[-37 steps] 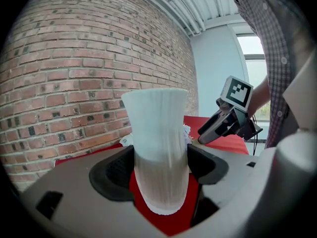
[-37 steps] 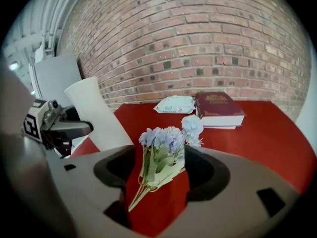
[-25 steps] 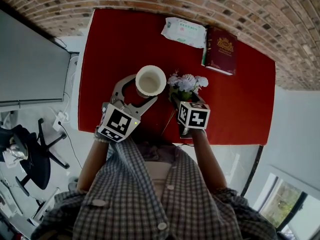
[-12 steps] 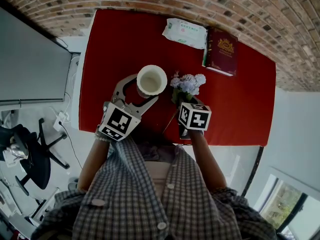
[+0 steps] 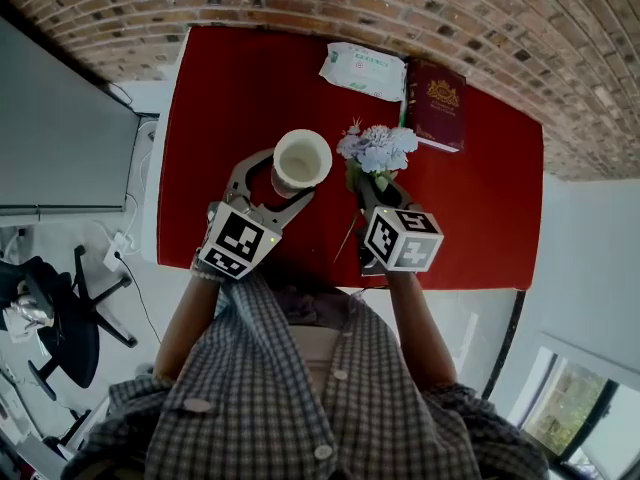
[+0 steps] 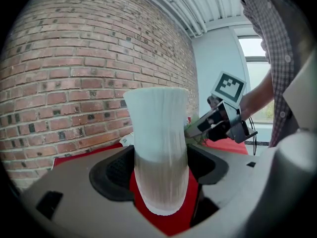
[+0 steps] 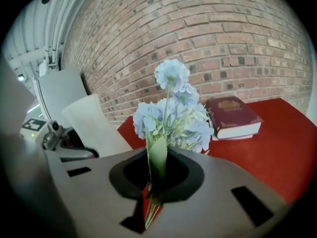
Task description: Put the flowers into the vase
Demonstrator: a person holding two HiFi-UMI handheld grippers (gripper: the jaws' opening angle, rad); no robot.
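A white ribbed vase [image 5: 302,161] stands upright on the red table [image 5: 220,88]. My left gripper [image 5: 285,183] is shut on its lower part, one pad on each side [image 6: 159,148]. A bunch of pale blue flowers [image 5: 375,148] is held off the table, just right of the vase. My right gripper [image 5: 372,190] is shut on the green stems; its jaws have just been closing on them. In the right gripper view the blooms [image 7: 173,115] rise above the jaws and the vase [image 7: 94,125] leans at left. The left gripper view shows the right gripper [image 6: 218,125] beside the vase.
A dark red book [image 5: 437,105] lies at the back right of the table, with a white wipes packet [image 5: 365,68] to its left. A brick wall runs behind the table. An office chair [image 5: 60,318] stands on the floor at left.
My right gripper has closed on the stems and risen, lifting the flowers off the table and a little farther back. The left gripper and the vase have stayed put.
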